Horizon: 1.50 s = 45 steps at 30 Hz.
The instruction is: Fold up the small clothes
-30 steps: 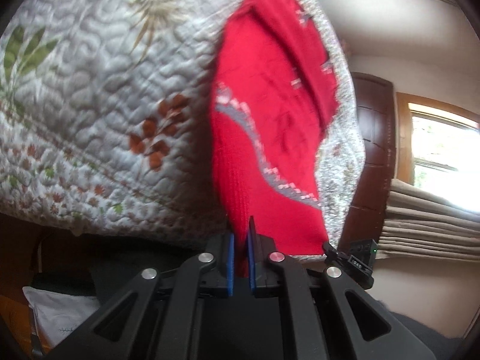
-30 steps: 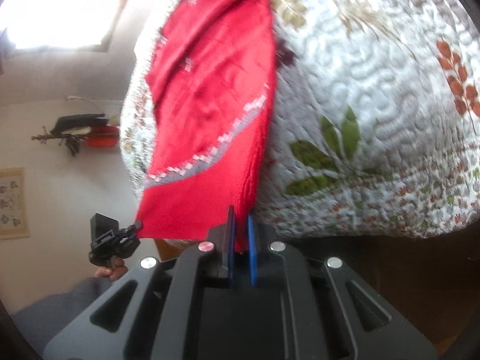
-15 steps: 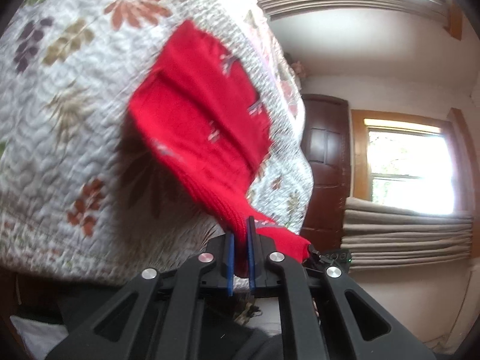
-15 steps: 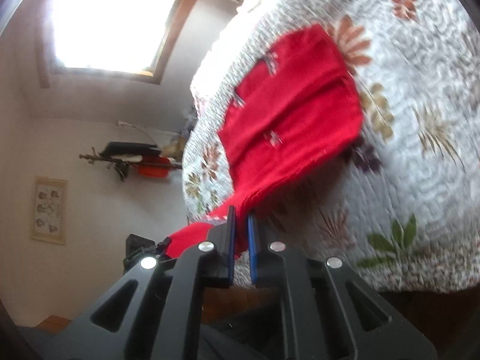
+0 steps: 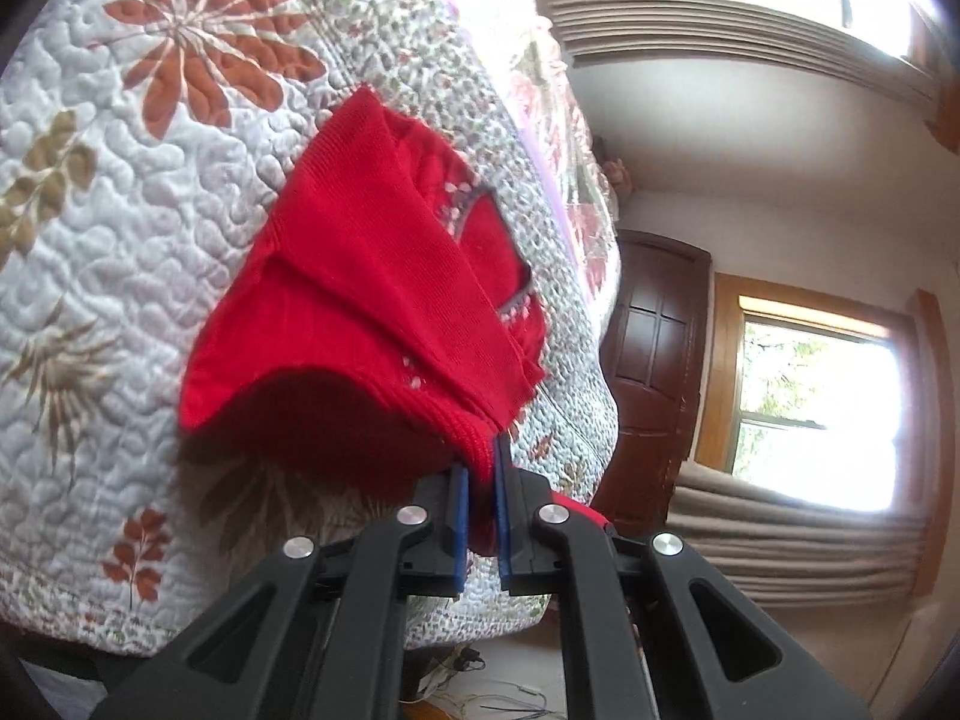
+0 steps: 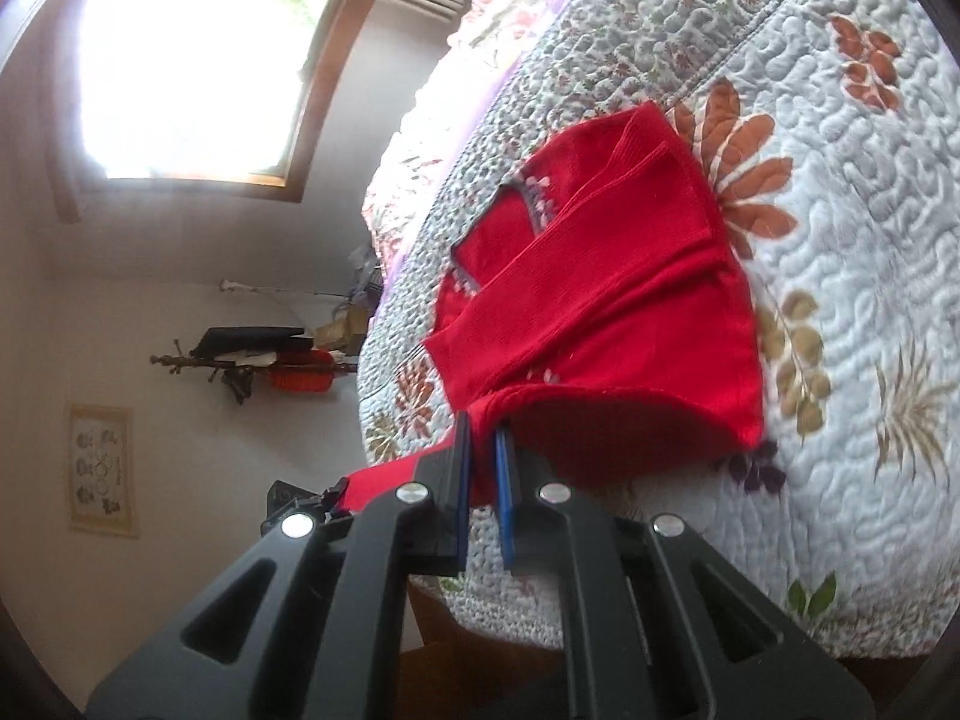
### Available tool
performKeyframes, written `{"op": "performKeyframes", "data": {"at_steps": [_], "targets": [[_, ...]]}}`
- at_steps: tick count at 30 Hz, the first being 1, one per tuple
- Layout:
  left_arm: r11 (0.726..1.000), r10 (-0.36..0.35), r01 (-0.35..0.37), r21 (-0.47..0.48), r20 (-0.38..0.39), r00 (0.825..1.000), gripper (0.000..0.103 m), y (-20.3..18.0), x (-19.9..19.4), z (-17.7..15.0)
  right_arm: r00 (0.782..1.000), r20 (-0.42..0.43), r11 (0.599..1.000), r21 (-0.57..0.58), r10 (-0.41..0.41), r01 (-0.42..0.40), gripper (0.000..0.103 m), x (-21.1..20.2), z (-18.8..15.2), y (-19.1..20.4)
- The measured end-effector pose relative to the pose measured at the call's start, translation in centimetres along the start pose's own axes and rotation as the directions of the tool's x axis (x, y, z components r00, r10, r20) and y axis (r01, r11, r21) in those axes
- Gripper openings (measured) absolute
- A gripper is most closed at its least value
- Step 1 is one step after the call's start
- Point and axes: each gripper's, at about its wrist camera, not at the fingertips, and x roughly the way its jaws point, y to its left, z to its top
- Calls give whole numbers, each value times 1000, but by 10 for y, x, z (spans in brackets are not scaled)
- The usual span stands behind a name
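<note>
Two grippers, left [image 5: 478, 495] and right [image 6: 480, 462], have their jaws clamped on the near hem of the red sweater [image 5: 372, 324] lying on the quilted bed [image 5: 120, 240], seemingly mid-fold; next, carry that hem over toward the neckline.

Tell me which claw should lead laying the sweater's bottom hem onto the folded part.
Neither clearly: left claw and right claw are both shut on the red sweater's hem, lifted above the quilt; move together.

Each wrist camera looks forward along its own tool, close over the bed [image 5: 120, 276] edge. Both views share the red garment [image 5: 372, 324] [image 6: 630, 312] from opposite sides, each with a window [image 5: 816, 408] [image 6: 192, 66] behind.
</note>
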Motion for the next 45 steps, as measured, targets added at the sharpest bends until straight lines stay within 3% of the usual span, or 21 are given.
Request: {"op": "performKeyframes", "data": {"at_steps": [17,20,22,25,30,33,37,42,45], "targets": [[982,105,-118,-146,-95,990,8,58,111,110,984,-92,978,126,-156,167,7,108,104,-65],[982,107,-120,-144,-93,990,20,58,117,121,980,-105,976,119,-170,182,12,118,116,-69],[984,106,-117,-132,-86,991,36,55,118,127,979,-111,977,111,-172,184,21,122,123,-68],[990,90,-97,-101,-67,994,43,44,111,133,981,-100,980,91,-168,177,38,117,132,-60],[990,135,-133,48,-43,990,47,17,93,133,977,-66,980,-27,-201,199,40,98,137,-33],[955,231,-220,198,-36,972,49,3,91,134,957,-61,951,-147,-282,271,40,98,136,-22],[881,351,-317,352,-37,936,49,-1,110,139,923,-57,896,-269,-380,353,40,113,129,-22],[807,441,-369,461,-54,896,49,1,145,147,887,-42,830,-374,-461,414,45,131,123,-29],[791,467,-379,481,-72,882,49,7,159,152,872,-35,803,-409,-488,433,47,139,124,-30]]}}
